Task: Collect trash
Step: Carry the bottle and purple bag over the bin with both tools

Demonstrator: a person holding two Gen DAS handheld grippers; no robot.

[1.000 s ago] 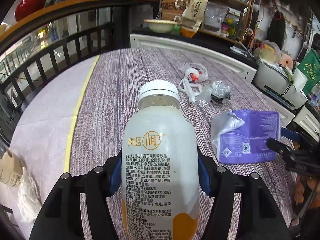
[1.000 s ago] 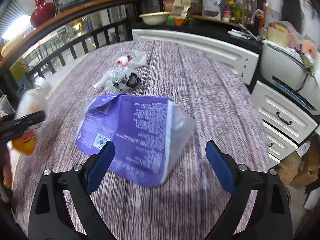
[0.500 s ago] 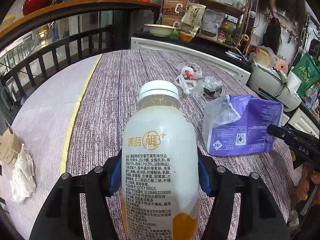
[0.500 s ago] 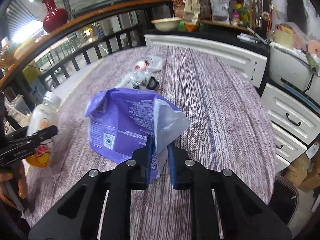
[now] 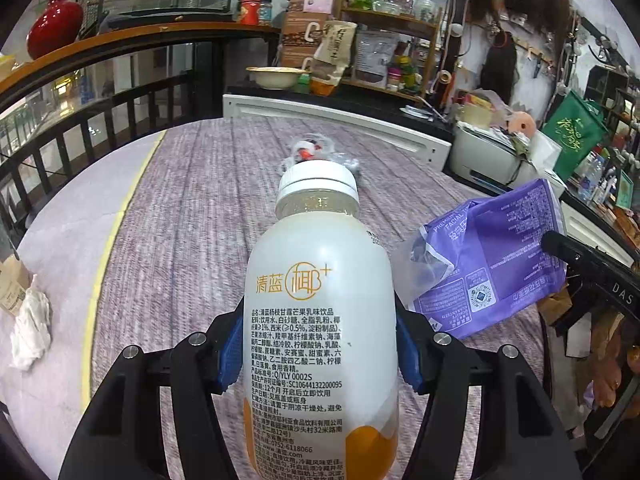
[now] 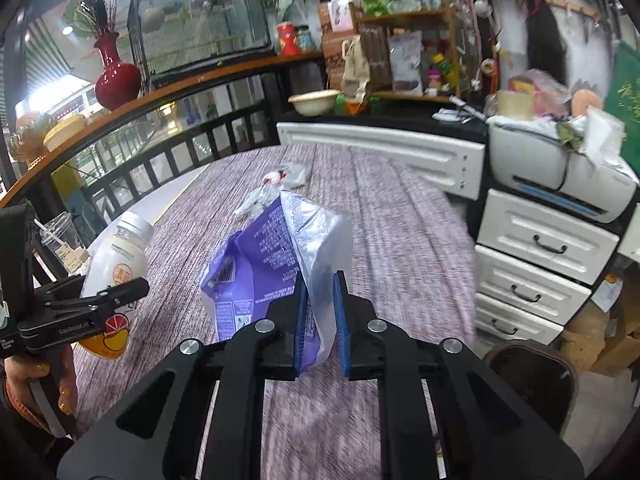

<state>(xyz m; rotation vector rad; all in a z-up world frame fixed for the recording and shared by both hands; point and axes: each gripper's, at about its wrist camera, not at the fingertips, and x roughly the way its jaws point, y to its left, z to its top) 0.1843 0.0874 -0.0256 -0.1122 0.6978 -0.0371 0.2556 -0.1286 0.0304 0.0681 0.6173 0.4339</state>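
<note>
While left tool (image 5: 320, 354) grips bottle (image 5: 320, 320), right tool (image 6: 320, 320) pinches purple bag (image 6: 264, 264) by thin edge (slippery film): could slip onto bench (image 6: 400, 248).

Red vase (image 6: 116, 80) on wooden rail, cream bowl (image 5: 276, 77), white drawers (image 6: 544, 264)

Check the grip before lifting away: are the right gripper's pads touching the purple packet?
Touching. The right wrist view shows the right gripper pinching the purple packet's edge between both pads.

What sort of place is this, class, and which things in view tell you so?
Probably a small shop or café on an upper floor: crowded shelves of packaged goods, a printer on white drawers, a railing overlooking a lit concourse.
</note>
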